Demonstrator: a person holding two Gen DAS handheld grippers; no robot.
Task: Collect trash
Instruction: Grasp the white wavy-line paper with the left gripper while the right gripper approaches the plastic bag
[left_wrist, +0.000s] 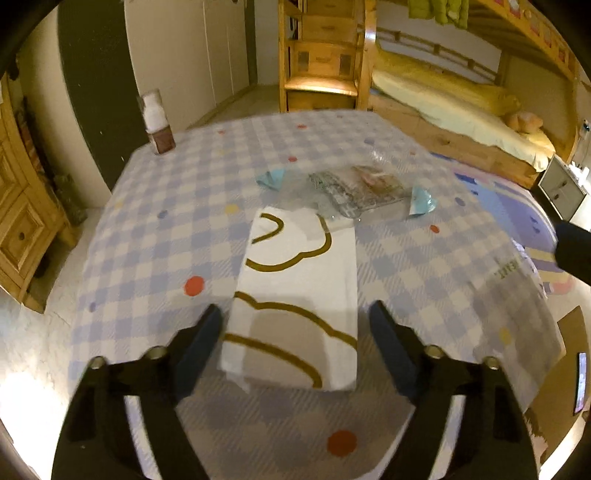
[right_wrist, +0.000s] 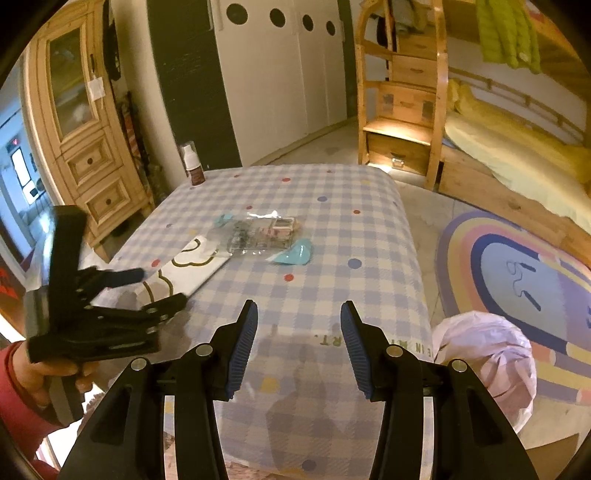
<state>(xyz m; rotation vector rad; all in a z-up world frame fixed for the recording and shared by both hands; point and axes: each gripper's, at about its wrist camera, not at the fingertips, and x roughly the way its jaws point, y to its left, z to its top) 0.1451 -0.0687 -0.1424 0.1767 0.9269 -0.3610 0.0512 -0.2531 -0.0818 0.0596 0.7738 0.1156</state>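
Observation:
A white paper sheet with brown cloud outlines (left_wrist: 299, 295) (right_wrist: 192, 266) lies flat on the checked tablecloth (left_wrist: 166, 221). My left gripper (left_wrist: 295, 325) (right_wrist: 159, 288) stands open astride its near end, with the pads clear of the paper's edges. Beyond the sheet lies a clear plastic wrapper with printed contents (left_wrist: 354, 188) (right_wrist: 258, 232), and a light blue scrap on either side of it (left_wrist: 273, 177) (left_wrist: 421, 201) (right_wrist: 295, 253). My right gripper (right_wrist: 298, 317) hangs open over the bare cloth near the table's front edge, with nothing between its fingers.
A brown bottle with a white pump cap (left_wrist: 157, 122) (right_wrist: 192, 164) stands at the far left corner. A pink plastic bag (right_wrist: 491, 354) hangs off the table's right front. A rainbow rug (right_wrist: 517, 266), a bunk bed and a wooden cabinet (right_wrist: 85, 147) surround the table.

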